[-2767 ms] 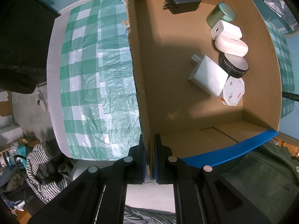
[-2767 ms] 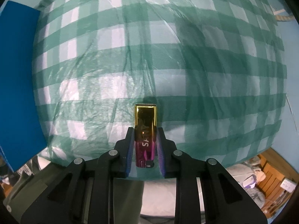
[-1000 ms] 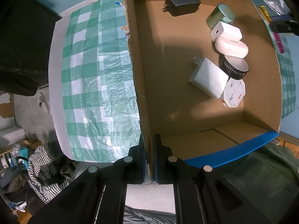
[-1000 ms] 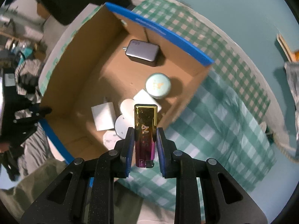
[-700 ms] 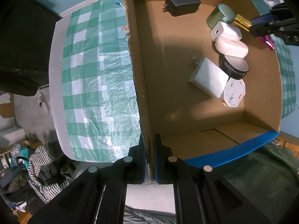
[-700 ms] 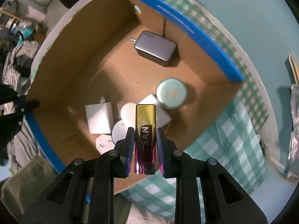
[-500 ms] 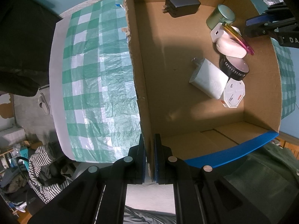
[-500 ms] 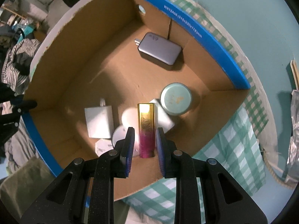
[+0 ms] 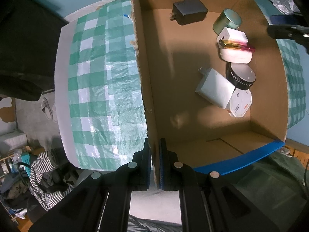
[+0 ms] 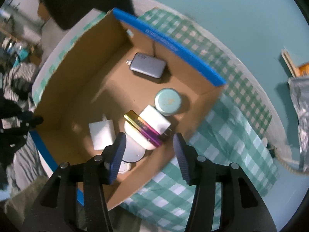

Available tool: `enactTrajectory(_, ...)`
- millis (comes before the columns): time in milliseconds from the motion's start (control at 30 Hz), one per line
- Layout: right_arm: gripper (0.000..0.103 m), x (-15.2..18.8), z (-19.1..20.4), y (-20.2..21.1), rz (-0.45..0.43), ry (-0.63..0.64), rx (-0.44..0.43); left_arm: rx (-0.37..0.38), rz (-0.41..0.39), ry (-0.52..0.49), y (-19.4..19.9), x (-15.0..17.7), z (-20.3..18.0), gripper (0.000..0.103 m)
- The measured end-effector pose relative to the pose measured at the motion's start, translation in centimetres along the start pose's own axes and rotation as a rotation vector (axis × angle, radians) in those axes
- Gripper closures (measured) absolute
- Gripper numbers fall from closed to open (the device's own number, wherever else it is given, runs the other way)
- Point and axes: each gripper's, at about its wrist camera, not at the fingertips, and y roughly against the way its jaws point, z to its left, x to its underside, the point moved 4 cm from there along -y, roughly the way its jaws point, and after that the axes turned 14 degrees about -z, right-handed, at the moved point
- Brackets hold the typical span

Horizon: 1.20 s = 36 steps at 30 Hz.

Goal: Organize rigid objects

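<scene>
Looking down the left wrist view: the left gripper [image 9: 154,162] stays put, fingers pinching the raw cardboard edge of the box [image 9: 146,89] wall, as before. New since half a second ago: the stick [image 9: 236,45], gold at one end and magenta at the other, now lies inside the box across the seam between the white plug [image 9: 232,35] and the rounded white case [image 9: 236,55], no longer held above them. The right gripper [image 9: 285,30] shows at the frame's right edge, over the box's far wall, clear of the stick. Other contents: dark charger [image 9: 190,11], green tin [image 9: 227,21], ribbed black disc [image 9: 241,77], flat white charger [image 9: 215,89], white octagonal box [image 9: 240,103]. Crinkled green-and-white check cloth [image 9: 100,89] covers the tabletop.

Right wrist view: the right gripper [image 10: 149,151] has just been opening; its blue-padded fingers stand spread, nothing between the pads. The glossy stick [image 10: 143,128] lies diagonally below and beyond the fingertips, on the white case [image 10: 137,138] and against the white plug [image 10: 155,120], apart from both pads. Round tin [image 10: 168,101] just beyond; grey charger [image 10: 147,67] near the blue-taped far wall. The left gripper [image 10: 23,124] appears dark at the left rim.
</scene>
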Motion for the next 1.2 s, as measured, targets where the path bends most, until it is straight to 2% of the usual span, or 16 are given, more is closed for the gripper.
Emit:
enactTrajectory(200,0.046,-0.1,-1.8,4.1,-0.105,-0.126,0.037,-0.034,-0.053,0.007,1.8,-1.5,0.2,0.096)
enactTrajectory(300,0.045,0.1,-2.8,6.6,-0.162,-0.166,0.089,-0.035,-0.101,0.008,3.4,-2.7,0.0,0.096)
enactTrajectory(433,0.037,0.5,-3.7,10.0,-0.235,-0.218,0.153,-0.034,-0.176,0.001,6.0,-4.4,-0.5,0.094)
enactTrajectory(500,0.035,0.8,-4.3,11.3,-0.267,-0.249,0.165,-0.031,-0.218,0.012,7.2,-5.3,-0.7,0.085)
enactTrajectory(567,0.035,1.1,-4.8,12.8,-0.299,-0.286,0.176,-0.028,-0.269,0.025,8.7,-6.0,-1.1,0.063)
enactTrajectory(667,0.034,1.5,-5.4,14.2,-0.332,-0.314,0.209,-0.017,-0.328,0.019,10.5,-6.9,-1.9,0.048)
enactTrajectory(767,0.034,2.0,-5.5,15.7,-0.358,-0.322,0.251,-0.021,-0.381,0.009,12.3,-7.7,-2.7,0.038)
enactTrajectory(900,0.034,2.7,-5.7,17.6,-0.398,-0.32,0.308,-0.029,-0.436,0.012,14.3,-8.4,-3.7,0.031)
enactTrajectory(967,0.034,3.1,-5.8,18.5,-0.415,-0.326,0.33,-0.033,-0.469,0.016,15.4,-8.7,-4.1,0.021)
enactTrajectory(1200,0.034,4.7,-6.3,20.6,-0.467,-0.378,0.368,-0.058,-0.538,-0.002,18.1,-9.1,-5.2,0.021)
